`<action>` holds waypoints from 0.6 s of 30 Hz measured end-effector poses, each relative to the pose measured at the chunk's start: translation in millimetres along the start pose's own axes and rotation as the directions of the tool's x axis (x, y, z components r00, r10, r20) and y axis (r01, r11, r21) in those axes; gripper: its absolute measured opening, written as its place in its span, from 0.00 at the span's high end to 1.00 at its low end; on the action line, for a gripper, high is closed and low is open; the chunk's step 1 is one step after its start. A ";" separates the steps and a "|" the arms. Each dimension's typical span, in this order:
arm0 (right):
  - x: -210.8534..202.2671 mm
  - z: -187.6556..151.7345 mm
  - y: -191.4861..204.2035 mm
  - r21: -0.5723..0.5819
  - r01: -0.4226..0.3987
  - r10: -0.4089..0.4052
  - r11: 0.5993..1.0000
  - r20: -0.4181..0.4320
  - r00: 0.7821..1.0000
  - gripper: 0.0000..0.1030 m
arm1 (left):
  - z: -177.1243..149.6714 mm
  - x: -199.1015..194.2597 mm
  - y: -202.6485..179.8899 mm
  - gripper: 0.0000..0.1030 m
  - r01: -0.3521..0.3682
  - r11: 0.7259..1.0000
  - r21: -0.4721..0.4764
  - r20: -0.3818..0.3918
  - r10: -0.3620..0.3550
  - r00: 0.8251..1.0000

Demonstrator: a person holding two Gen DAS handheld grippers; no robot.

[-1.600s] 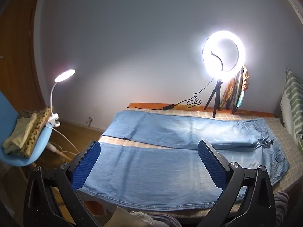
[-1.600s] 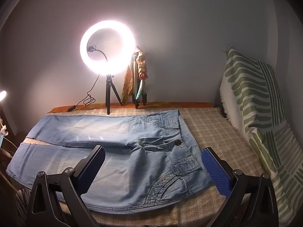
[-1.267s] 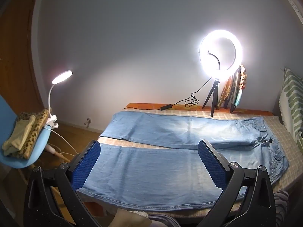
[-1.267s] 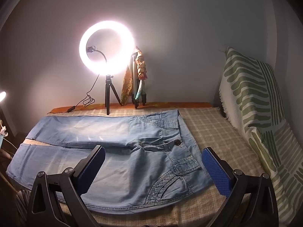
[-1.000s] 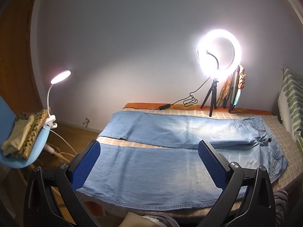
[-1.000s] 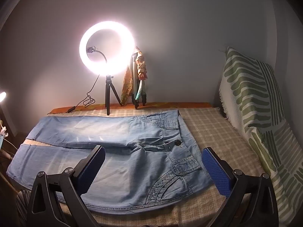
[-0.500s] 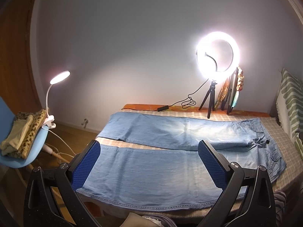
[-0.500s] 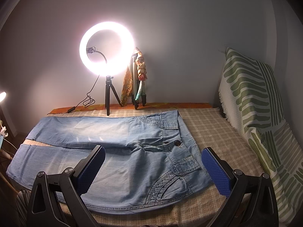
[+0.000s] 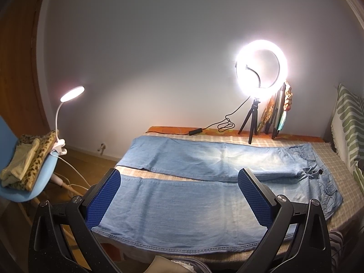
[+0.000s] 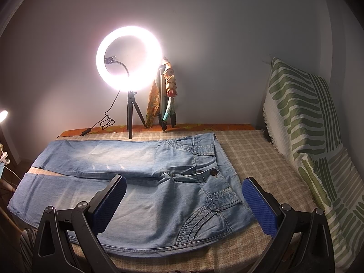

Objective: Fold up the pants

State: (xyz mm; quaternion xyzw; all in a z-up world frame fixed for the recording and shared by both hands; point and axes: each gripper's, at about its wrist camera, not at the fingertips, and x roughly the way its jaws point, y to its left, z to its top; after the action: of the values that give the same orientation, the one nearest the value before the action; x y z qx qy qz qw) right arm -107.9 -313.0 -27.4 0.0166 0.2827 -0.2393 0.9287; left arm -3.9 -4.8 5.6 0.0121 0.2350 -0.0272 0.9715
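Light blue denim pants lie flat and spread out on a checked bed cover, legs to the left, waist to the right. In the right wrist view the pants show their waistband, button and pockets. My left gripper is open and empty, held above the near leg by the front edge. My right gripper is open and empty, held above the hip and pocket area of the pants.
A lit ring light on a small tripod stands at the bed's far edge, with its cable beside it. A green-striped cushion leans at the right. A blue chair with folded clothes and a clip lamp stand left of the bed.
The left gripper's view has drifted slightly left and back, so the ring light sits a little further left. The right gripper has barely moved. The pants have not moved.
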 end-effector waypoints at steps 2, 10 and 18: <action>0.1 -0.3 1.5 -0.001 0.000 0.000 1.000 0.001 1.000 0.00 | 0.4 0.0 -0.4 0.00 0.000 1.000 -0.001 0.000 0.000 1.000; 0.6 -0.4 2.4 0.000 0.000 0.000 1.000 0.000 1.000 0.00 | 0.3 0.4 -0.2 0.00 0.001 1.000 0.001 0.000 -0.001 1.000; -1.0 0.9 4.9 0.002 -0.002 0.002 1.000 -0.002 1.000 0.00 | 0.1 0.6 -0.9 0.00 0.001 1.000 0.002 -0.001 -0.001 1.000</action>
State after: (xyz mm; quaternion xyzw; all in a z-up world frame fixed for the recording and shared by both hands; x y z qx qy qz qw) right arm -106.0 -308.3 -26.6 0.0182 0.2833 -0.2385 0.9287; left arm -3.4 -5.7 5.4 0.0127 0.2356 -0.0281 0.9714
